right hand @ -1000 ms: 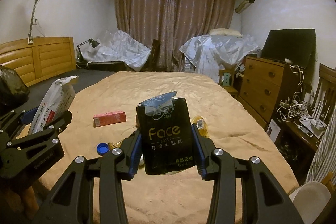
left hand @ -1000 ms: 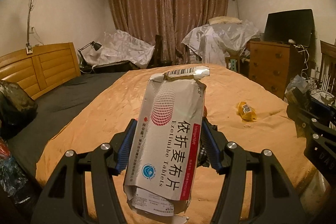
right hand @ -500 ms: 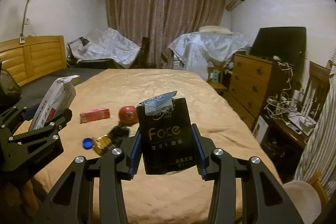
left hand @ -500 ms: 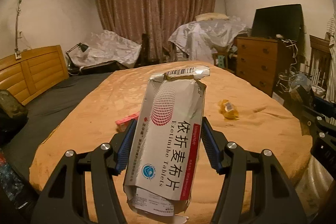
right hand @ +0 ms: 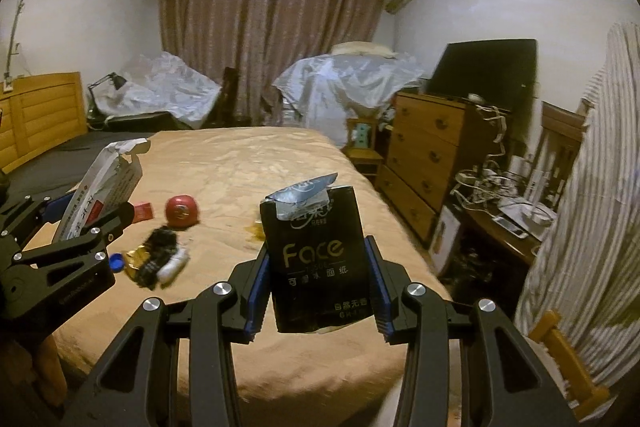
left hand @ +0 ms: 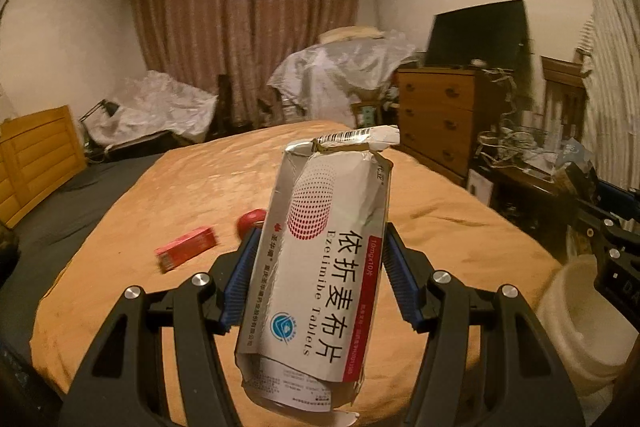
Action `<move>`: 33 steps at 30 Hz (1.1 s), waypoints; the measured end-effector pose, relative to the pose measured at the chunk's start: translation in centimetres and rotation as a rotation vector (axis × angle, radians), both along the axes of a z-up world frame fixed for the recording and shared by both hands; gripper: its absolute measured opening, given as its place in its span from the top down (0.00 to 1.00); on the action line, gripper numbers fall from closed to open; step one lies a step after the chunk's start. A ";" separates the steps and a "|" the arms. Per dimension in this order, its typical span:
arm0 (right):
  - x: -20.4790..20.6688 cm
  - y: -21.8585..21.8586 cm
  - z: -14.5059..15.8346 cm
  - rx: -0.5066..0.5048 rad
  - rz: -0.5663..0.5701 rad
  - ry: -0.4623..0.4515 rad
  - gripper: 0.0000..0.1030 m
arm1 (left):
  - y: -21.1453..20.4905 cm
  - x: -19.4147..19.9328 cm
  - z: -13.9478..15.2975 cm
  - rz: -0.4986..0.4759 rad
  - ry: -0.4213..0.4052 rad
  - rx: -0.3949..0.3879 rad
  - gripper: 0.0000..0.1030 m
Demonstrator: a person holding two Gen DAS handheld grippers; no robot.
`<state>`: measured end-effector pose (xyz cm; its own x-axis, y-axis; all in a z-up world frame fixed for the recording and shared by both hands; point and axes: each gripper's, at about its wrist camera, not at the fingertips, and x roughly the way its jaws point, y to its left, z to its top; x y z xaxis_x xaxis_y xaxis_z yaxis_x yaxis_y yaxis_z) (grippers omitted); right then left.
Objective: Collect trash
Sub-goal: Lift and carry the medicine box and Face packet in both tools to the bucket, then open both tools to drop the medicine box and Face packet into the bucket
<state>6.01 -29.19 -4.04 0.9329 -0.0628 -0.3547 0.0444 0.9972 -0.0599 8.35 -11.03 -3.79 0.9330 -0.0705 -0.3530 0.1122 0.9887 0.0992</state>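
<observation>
On the bed (right hand: 248,163), a ball (right hand: 182,211) lies right of a small box (left hand: 186,247), dresser (right hand: 424,155) beyond the bed's right side

The left gripper (left hand: 318,281) points slightly downward, its blue pads (left hand: 239,287) clamped against what it carries. The right gripper (right hand: 316,285) is pitched the same way, its jaws closer together and likewise gripping.

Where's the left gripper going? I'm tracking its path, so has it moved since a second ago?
Yes. The left gripper swung rightward: the dresser drifted left in its view, and a white bin appeared.
</observation>
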 end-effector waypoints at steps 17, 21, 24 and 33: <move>-6.6 -15.2 -0.9 0.002 -0.242 0.049 0.57 | -13.6 -1.6 -0.4 -0.290 0.034 0.015 0.44; -7.6 -17.9 -1.2 -0.002 -0.280 0.065 0.57 | -16.7 -2.0 -0.8 -0.353 0.054 0.029 0.44; -8.2 -20.3 -1.7 -0.004 -0.306 0.089 0.57 | -18.9 -2.3 -1.5 -0.399 0.075 0.040 0.44; -7.1 -26.2 -3.5 0.028 -0.307 0.228 0.57 | -23.5 -2.4 -3.6 -0.521 0.186 0.093 0.44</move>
